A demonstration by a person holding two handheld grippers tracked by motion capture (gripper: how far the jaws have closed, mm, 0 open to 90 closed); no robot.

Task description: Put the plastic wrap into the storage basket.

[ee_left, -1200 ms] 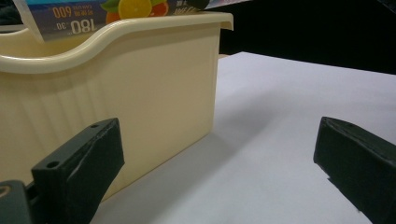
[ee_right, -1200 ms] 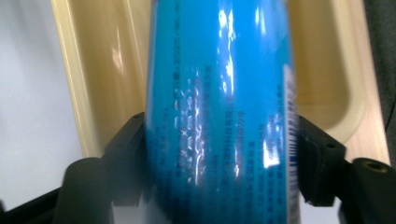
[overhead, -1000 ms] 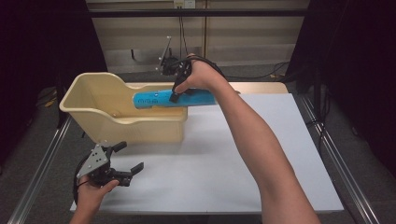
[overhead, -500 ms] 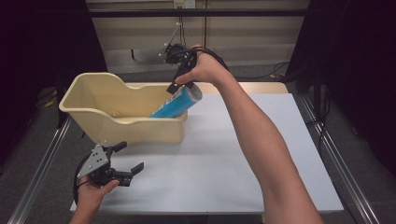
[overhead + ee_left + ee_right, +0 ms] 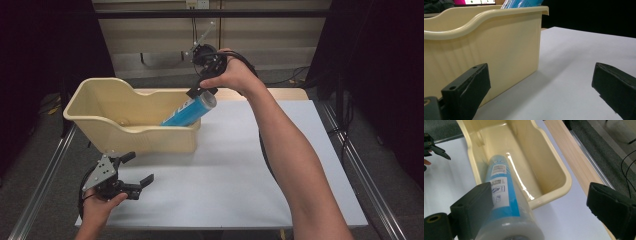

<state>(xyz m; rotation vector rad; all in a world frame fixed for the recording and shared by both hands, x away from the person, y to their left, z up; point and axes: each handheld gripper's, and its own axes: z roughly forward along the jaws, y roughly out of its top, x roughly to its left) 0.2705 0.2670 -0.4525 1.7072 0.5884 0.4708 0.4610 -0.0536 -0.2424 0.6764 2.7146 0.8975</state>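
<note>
In bin [image 5: 125, 135]: blue tube [image 5: 189, 111] tilted, top up-right

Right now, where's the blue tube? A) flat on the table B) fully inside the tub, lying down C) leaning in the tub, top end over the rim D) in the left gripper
C: the blue tube slants out of the tub, upper end past the rim by the right gripper.

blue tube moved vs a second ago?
Yes. The blue tube has tipped from lying flat across the beige bin to slanting, lower end inside, upper end over its right wall.
</note>
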